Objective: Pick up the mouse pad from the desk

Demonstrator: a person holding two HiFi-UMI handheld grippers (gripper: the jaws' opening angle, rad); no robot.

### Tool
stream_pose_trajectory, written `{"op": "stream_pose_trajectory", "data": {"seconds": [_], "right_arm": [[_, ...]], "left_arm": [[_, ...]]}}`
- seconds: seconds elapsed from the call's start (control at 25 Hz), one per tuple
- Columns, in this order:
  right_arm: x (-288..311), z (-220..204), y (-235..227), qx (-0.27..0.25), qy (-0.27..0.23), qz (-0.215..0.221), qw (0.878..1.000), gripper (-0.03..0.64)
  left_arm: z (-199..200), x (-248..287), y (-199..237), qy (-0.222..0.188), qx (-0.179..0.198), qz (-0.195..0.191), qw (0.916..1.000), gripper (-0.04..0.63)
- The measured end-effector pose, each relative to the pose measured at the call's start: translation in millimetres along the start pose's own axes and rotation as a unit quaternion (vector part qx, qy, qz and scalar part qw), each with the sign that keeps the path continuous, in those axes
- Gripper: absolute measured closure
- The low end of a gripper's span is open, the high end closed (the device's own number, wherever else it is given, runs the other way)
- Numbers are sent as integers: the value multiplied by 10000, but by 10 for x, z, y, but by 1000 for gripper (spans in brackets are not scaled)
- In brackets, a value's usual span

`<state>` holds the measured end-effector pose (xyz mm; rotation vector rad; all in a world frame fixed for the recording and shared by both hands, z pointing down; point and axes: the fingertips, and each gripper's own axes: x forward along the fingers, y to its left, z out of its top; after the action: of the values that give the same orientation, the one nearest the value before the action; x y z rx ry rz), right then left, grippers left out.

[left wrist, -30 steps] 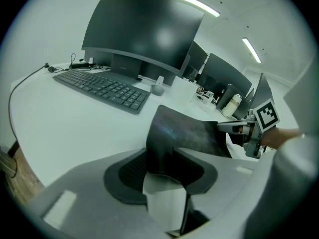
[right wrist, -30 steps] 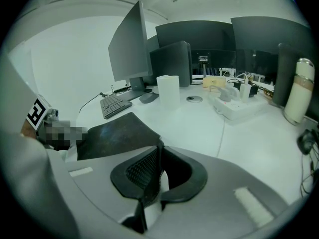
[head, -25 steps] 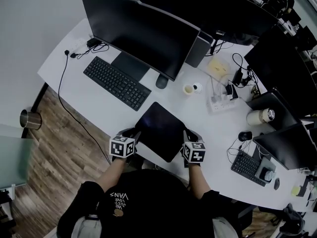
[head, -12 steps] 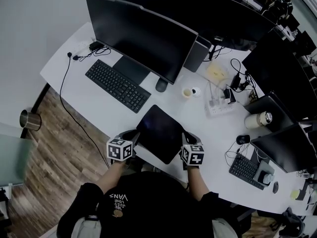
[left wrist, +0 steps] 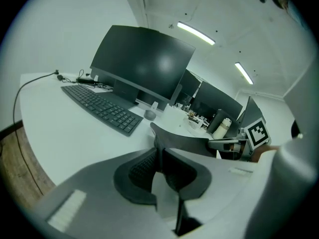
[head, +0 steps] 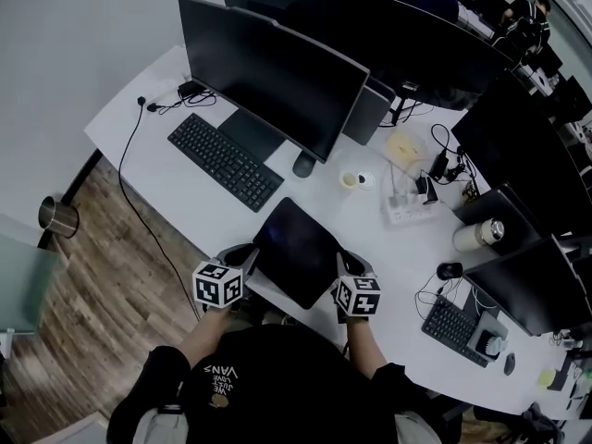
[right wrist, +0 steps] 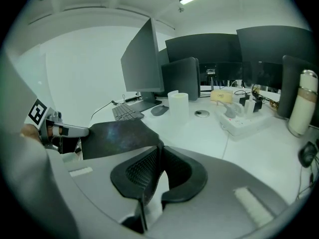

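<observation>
The black mouse pad (head: 296, 248) hangs between both grippers just above the front edge of the white desk (head: 166, 188). My left gripper (head: 251, 260) grips its left edge; its jaws are still closing, and in the left gripper view the pads press on the thin sheet (left wrist: 187, 142) at the gripper's tips (left wrist: 160, 155). My right gripper (head: 340, 265) is shut on the right edge. In the right gripper view the pad (right wrist: 117, 137) runs from the jaws (right wrist: 158, 156) leftward to the other gripper.
Behind the pad stand a large monitor (head: 268, 72), a black keyboard (head: 225, 162), a mouse (head: 302, 165) and a small cup (head: 350, 181). To the right are a power strip (head: 407, 213) with cables and a thermos (head: 478, 236). A metal bin (head: 55, 215) stands on the floor.
Both grippers have risen a little and carried the mouse pad up off the desk. The left gripper's jaws have closed on the pad's left edge.
</observation>
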<state>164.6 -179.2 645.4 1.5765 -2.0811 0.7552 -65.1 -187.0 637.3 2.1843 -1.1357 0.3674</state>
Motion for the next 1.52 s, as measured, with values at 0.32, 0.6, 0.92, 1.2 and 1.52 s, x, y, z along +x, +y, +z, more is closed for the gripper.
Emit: {"op": "stream_pose_trajectory", "data": {"seconds": [0.32,0.6,0.92,1.2,1.52], "right_arm": [[-273,278,117,-113,-462,373,9982,575],[-521,581,266,-302,-899,732,9928,575],[-832,898,432,-446,-1401,1027,9838,575],[-1078,1051,521,-537,-1656,1228,9770,575],[-1297,1200,596,-600,-1938,1341,9700,575]], "left_arm": [[114,-394,-98,-574,26,243,9981,549],[263,-695,-256,-1033,194,402,9936,549],[456,-1017,-336,-1534,184,549,9865,548],[544,-1203,-454,-1793,319,632,9813,549],[697,-1327,-621,-1885,881,725,9754,549]]}}
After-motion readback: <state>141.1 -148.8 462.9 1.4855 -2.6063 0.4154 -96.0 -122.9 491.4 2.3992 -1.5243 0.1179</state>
